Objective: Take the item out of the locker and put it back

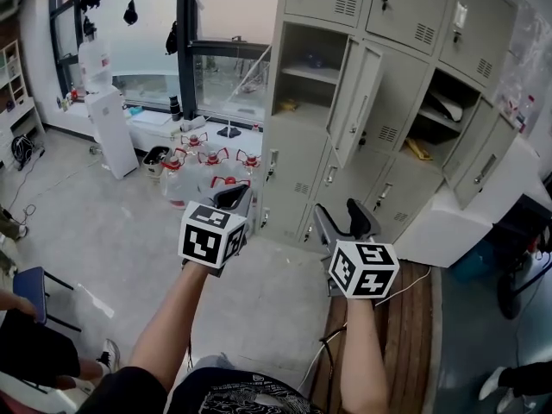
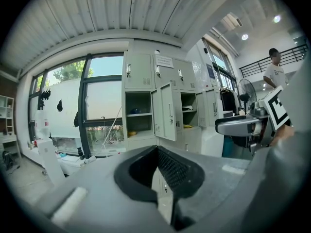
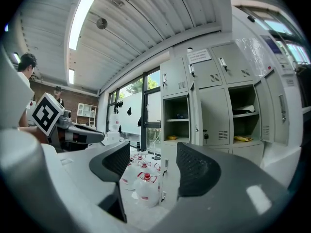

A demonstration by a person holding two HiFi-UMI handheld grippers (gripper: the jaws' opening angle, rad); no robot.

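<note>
Left hand-held gripper (image 1: 231, 199): jaws pressed together, empty. Right hand-held gripper (image 1: 342, 221): spread, empty. Both well apart from lockers (image 1: 392, 102).

Bare floor (image 1: 280, 261) leads to the lockers (image 1: 379, 102), water jugs (image 1: 207, 166) standing at its left.

A bank of grey metal lockers (image 1: 405, 15) fills the far wall, several doors ajar. Left of it, a tall dark-framed window (image 1: 224, 80) lets in daylight. Below the window, clear water jugs with red caps (image 1: 211, 166) cluster on the grey concrete floor (image 1: 103, 222), near a white water dispenser (image 1: 110, 128). Overhead, a strip light (image 3: 80, 18) glows on the ribbed ceiling (image 3: 146, 13).
</note>
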